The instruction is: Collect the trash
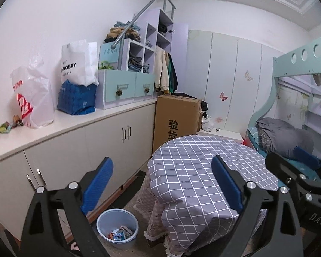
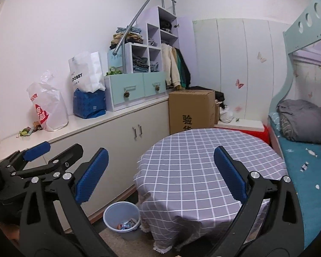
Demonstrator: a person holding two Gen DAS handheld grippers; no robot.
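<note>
1. Left gripper [image 1: 162, 184] fills the lower half of the left wrist view, its 2 blue pads spread wide and released, nothing between them.
2. Right gripper [image 2: 160, 176] shows the same in the right wrist view: jaws released, gap bare.
3. Each gripper also peeks into the other's view, the right one cut off at the lower right edge of the left wrist view and the left one at the lower left of the right wrist view.
4. Down at the bottom centre-left sits the pale blue trash bin [image 1: 117, 228] on the floor, just beside the draped table [image 1: 203, 160]. The left gripper's finger cuts across its left rim.
5. Inside the bin, colourful wrappers [image 1: 119, 233] lie at the bottom; their print is too blurred to read.
6. The checked tablecloth hides the table's legs entirely, and the table top's near edge sits behind the right pad.
7. Upper left of the frame: a long white counter [image 1: 53, 132] carries a white plastic bag with red print [image 1: 32, 105], a tall white shopping bag [image 1: 79, 62] and a blue pack [image 1: 77, 99] under it.
8. At the counter's far left, small scraps [image 1: 5, 127], green and brownish, lie just beside the plastic bag; I cannot tell what they are.
9. On the right, the blue bed sheet [image 2: 306, 171] carries a small wrapper-like bit [image 2: 304, 166], too small to identify.
10. A cardboard box [image 1: 177, 120] stands behind the table, its lower print cut off by the tabletop.
</note>
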